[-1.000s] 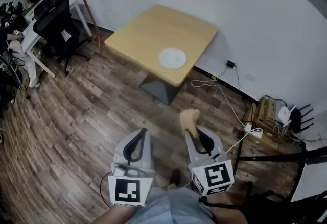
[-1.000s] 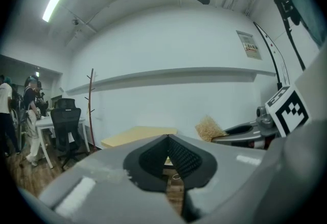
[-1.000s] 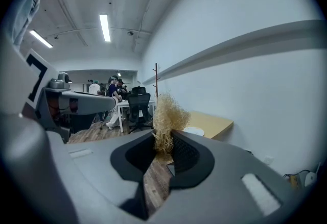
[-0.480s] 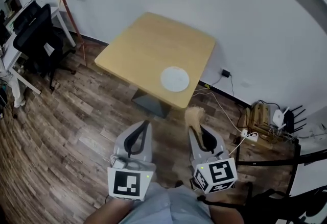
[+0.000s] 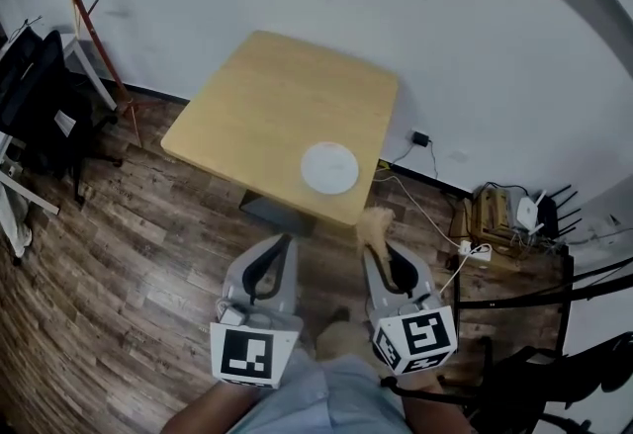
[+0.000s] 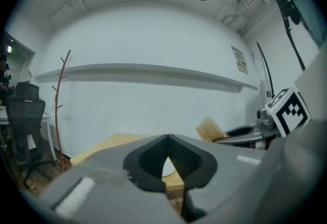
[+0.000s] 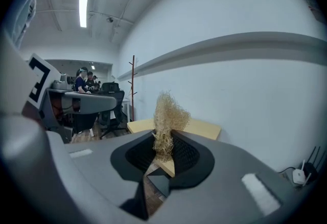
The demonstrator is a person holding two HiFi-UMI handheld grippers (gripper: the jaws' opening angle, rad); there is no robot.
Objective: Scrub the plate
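Far left, the rack (image 5: 94, 37) and chair (image 5: 40, 96) have slid out toward the edge of the head view compared with a second ago. The table (image 5: 267, 106) now sits closer and more square-on, so it looks like the person's been walking up to it. Nothing on the table itself has been touched.

The plate (image 5: 329, 168) is on the tabletop close to the near edge, toward the near right corner. It's empty as far as I can see, and both grippers are still well short of it.

The left gripper (image 5: 284, 242) is clenched with nothing in it. In its own view the pads meet at the tip, and a sliver of plate shows through the gap below. The right gripper (image 5: 376, 249) is clamped on the scrubber (image 5: 375, 223), a tan wiry tuft sticking out past the jaws and pointing at the table. Neither gripper has changed its pose while closing in. Off to the right there's a power strip (image 5: 475, 251) on the floor.

So no scrubbing yet, my guess is this is still the approach. The scrubber needs to come forward and down onto the plate, and the left may have to steady the rim.
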